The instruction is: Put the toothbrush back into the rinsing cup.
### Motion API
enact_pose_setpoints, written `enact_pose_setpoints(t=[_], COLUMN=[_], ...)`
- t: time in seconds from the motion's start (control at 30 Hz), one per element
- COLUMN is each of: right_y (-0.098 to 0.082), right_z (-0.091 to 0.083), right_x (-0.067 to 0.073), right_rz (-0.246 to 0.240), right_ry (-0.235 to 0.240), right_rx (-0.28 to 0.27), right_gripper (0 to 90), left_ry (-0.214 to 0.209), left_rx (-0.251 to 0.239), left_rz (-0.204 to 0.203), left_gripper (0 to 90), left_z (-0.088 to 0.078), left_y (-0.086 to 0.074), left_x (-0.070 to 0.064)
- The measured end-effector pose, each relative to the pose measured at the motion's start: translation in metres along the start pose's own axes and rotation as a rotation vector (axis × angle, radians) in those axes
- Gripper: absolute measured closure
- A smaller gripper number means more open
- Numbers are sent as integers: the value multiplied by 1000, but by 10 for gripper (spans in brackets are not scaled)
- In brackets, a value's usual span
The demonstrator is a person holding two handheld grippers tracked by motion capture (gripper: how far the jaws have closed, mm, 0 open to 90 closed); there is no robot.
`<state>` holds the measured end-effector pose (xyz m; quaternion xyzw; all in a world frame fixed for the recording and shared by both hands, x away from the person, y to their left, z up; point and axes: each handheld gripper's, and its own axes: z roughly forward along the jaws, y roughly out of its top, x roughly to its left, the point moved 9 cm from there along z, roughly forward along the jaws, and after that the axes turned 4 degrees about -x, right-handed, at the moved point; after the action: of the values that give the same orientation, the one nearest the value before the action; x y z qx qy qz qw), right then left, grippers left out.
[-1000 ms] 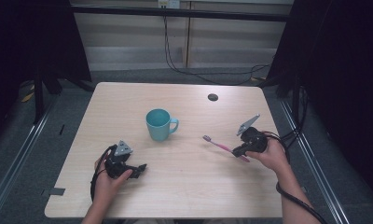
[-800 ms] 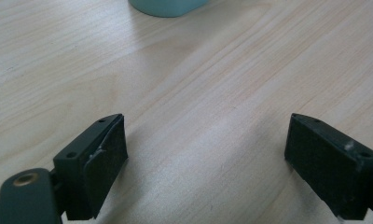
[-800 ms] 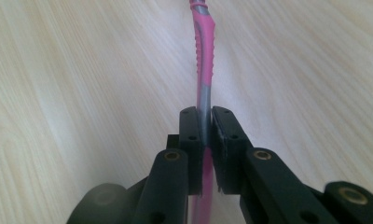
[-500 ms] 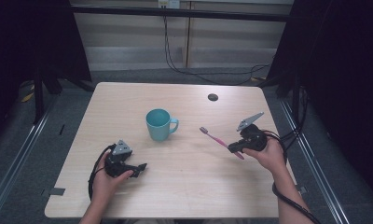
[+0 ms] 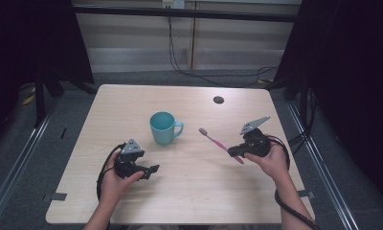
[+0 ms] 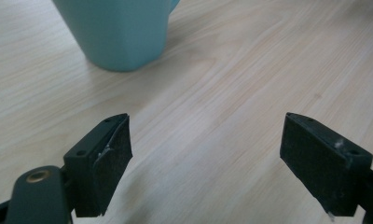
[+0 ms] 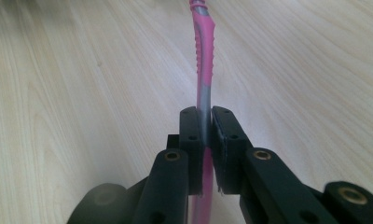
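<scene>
Firmly, right hand-held gripper [image 7: 207, 126] clamps pink toothbrush [image 7: 203, 51]; left hand-held gripper [image 6: 208, 154] gapes.

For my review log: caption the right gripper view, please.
Right gripper clamps a pink toothbrush by its handle above the wooden table.

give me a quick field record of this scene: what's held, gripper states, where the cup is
held item: pink toothbrush, clamped by its handle in the right hand-held gripper, bristle end pointing toward the cup
right hand-held gripper: shut on the toothbrush, lifted off the table
left hand-held gripper: open, nothing between its jaws, aimed near the cup
cup: teal mug, upright near the table's middle, handle toward the right gripper's side
other: small dark round thing near the far edge
</scene>
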<state>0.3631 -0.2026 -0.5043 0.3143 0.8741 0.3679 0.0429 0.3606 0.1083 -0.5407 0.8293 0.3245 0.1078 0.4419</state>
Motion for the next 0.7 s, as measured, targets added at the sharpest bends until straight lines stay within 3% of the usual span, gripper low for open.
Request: enact_pose_setpoints(t=[0.4, 0.5, 0.7], right_y=[12, 14, 19], right_z=[-3, -3, -3], right_x=[11, 14, 20], right_rz=[-1, -10, -19], right_ry=[25, 26, 39], right_rx=[-83, -87, -103], right_gripper=[834, 834, 834], left_ry=[-70, -80, -104], left_rx=[-21, -20, -44], left_rz=[-30, -24, -54], left_gripper=[163, 163, 164], left_z=[13, 15, 18], left_y=[21, 25, 36], left_x=[-21, -23, -32])
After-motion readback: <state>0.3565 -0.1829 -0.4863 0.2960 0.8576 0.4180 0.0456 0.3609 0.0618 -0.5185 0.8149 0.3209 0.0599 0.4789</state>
